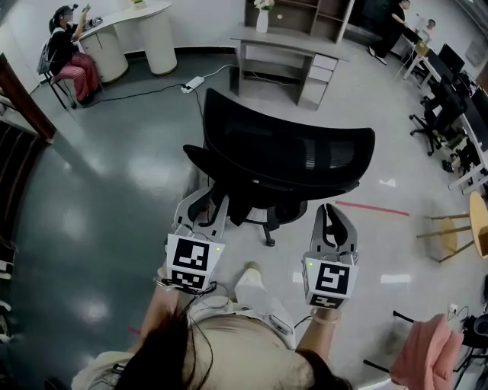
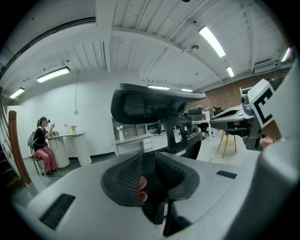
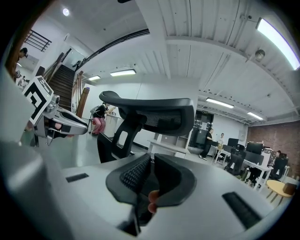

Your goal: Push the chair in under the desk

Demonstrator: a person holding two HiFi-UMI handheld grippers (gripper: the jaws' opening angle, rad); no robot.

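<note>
Floor (image 1: 114, 175), grey and glossy, fills most of the head view. At its far side stands the grey desk (image 1: 297, 42) with drawers; a white vase (image 1: 262, 19) sits on its tabletop. The black mesh-backed chair (image 1: 290, 156) stands on open floor between you and the desk. It is well apart from the desk and not under it, with its backrest toward you. You hold the left gripper (image 1: 202, 209) and the right gripper (image 1: 335, 225) side by side near the backrest, both pointing toward it. In the left gripper view, the fingers (image 2: 129, 173) stand slightly apart with nothing between them, and the chair lies ahead, clear of them. In the right gripper view, the fingers (image 3: 136, 173) are pressed together on nothing, and the backrest stands ahead, untouched.
</note>
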